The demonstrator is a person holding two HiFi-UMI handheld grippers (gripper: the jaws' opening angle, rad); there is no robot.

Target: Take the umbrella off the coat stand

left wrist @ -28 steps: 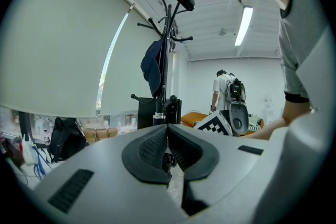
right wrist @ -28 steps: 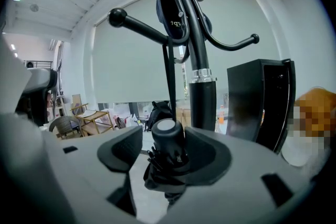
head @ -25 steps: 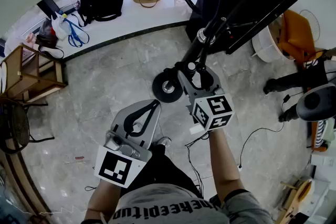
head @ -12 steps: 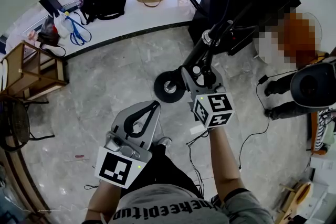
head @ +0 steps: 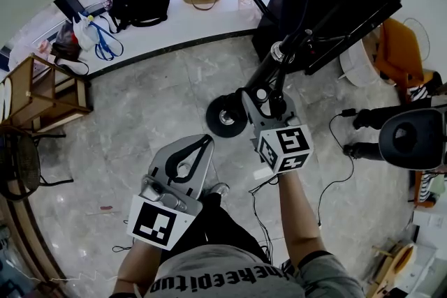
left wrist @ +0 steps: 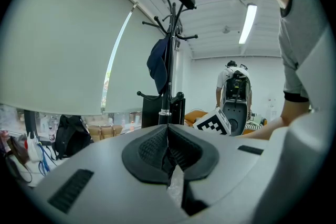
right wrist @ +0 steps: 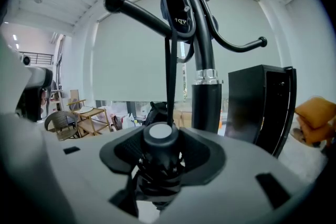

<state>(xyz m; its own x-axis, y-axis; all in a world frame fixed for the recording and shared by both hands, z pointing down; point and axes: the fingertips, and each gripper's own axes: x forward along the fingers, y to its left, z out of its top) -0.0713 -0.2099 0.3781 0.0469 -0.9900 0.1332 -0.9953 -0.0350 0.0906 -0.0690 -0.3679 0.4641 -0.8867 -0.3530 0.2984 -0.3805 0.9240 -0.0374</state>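
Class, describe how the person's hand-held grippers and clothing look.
Left hand-held gripper and right hand-held gripper: pale grey shells, black ribbed pads, each with a white cube bearing black square markers. The person wears a grey short-sleeved T-shirt with black lettering.

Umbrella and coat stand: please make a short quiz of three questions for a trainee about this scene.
1. True or false: the left gripper has its jaws together, with nothing between them.
2. What stands between the jaws of the right gripper? A) a hat B) the umbrella C) a broom
3. Fill in: the umbrella's strap hangs from the ____.
Key: 1 true. 2 B; the jaws have just been closing on it. 3 coat stand.
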